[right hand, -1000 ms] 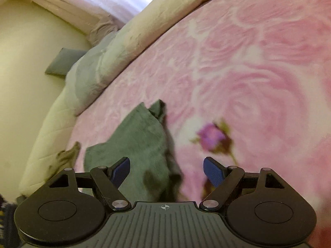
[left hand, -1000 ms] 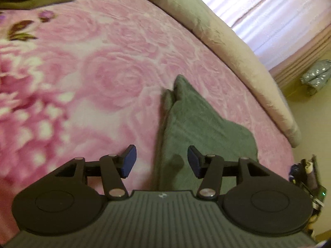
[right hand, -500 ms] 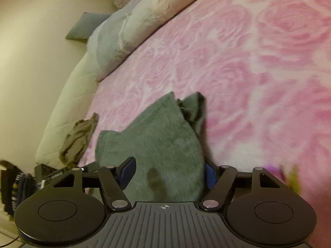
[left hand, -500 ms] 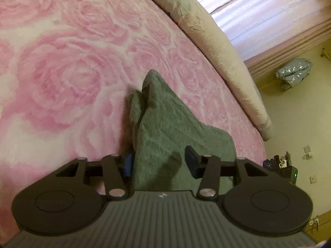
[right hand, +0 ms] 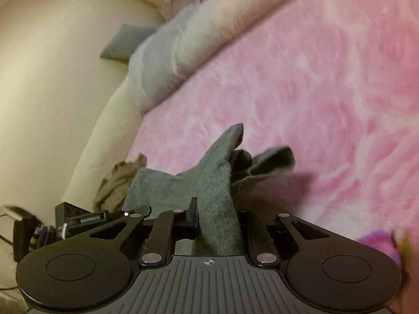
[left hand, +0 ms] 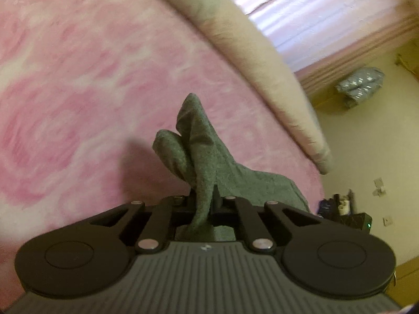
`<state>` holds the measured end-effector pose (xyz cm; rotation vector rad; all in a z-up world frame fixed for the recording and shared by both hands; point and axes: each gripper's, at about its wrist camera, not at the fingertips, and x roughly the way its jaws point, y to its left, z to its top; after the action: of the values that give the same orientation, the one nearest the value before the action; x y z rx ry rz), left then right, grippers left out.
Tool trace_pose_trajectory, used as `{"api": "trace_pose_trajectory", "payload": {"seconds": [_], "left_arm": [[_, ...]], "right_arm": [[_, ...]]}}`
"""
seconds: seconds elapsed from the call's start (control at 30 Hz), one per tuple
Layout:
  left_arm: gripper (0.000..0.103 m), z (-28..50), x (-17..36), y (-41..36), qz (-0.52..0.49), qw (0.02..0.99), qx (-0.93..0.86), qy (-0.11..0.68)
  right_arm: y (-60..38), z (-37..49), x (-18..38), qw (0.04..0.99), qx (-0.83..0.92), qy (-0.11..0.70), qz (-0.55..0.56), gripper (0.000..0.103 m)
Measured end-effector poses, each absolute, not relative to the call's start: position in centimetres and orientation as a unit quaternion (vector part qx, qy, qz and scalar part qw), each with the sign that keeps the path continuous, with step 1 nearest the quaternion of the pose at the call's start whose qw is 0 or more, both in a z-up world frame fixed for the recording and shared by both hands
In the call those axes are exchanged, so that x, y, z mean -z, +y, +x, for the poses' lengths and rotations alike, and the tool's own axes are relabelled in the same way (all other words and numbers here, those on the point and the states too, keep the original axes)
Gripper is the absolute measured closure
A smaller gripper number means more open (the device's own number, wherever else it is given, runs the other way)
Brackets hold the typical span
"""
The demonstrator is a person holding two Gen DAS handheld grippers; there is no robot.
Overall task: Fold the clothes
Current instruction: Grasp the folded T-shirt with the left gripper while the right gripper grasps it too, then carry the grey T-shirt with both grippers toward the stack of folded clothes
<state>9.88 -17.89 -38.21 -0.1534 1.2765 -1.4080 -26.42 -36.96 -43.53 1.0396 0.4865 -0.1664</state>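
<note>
The left gripper [left hand: 205, 204] has just been closing and now pinches a bunched fold of the grey-green towel [left hand: 207, 157], its jaws pressed tight on the cloth. The right gripper [right hand: 217, 217] has likewise just been closing and clamps another fold of the same towel [right hand: 212, 183]. The towel lies on the pink rose-patterned blanket [left hand: 78, 91], near the bed's edge, its gripped folds drawn up into ridges toward each camera while the rest trails on the blanket. A beige bolster [left hand: 235, 34] runs along the blanket's far side. A crumpled olive garment [right hand: 115, 183] sits just beside the towel.
</note>
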Motion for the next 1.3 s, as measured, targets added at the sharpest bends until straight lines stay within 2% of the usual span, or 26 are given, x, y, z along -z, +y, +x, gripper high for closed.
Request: {"api": "trace_pose_trajectory", "payload": {"seconds": [0.13, 0.37, 0.53, 0.7, 0.9, 1.3], "left_arm": [[0.099, 7.9, 30.3, -19.5, -0.060, 0.561, 0.643, 0.518], [0.099, 1.1, 15.1, -24.4, -0.032, 0.481, 0.749, 0.455], [0.099, -5.1, 7.8, -28.6, -0.045, 0.394, 0.824, 0.404], [0.099, -12.9, 5.4, -32.9, -0.027, 0.307, 0.866, 0.394], [0.099, -23.6, 5.2, -36.5, 0.006, 0.232, 0.888, 0.396], [0.099, -42.3, 8.3, -45.6, 0.006, 0.234, 0.875, 0.424]], "right_arm": [[-35.2, -30.3, 36.2, 0.855, 0.133, 0.184, 0.466, 0.090], [-32.2, -39.3, 19.8, 0.865, 0.245, 0.107, 0.424, 0.090], [-28.9, -46.3, 11.8, 0.864, 0.343, 0.033, 0.367, 0.089], [-25.2, -52.7, 8.8, 0.832, 0.445, -0.017, 0.332, 0.089], [-23.4, -59.7, 9.0, 0.784, 0.527, -0.042, 0.326, 0.089], [-34.7, -76.2, 11.4, 0.758, 0.560, -0.041, 0.331, 0.089]]}}
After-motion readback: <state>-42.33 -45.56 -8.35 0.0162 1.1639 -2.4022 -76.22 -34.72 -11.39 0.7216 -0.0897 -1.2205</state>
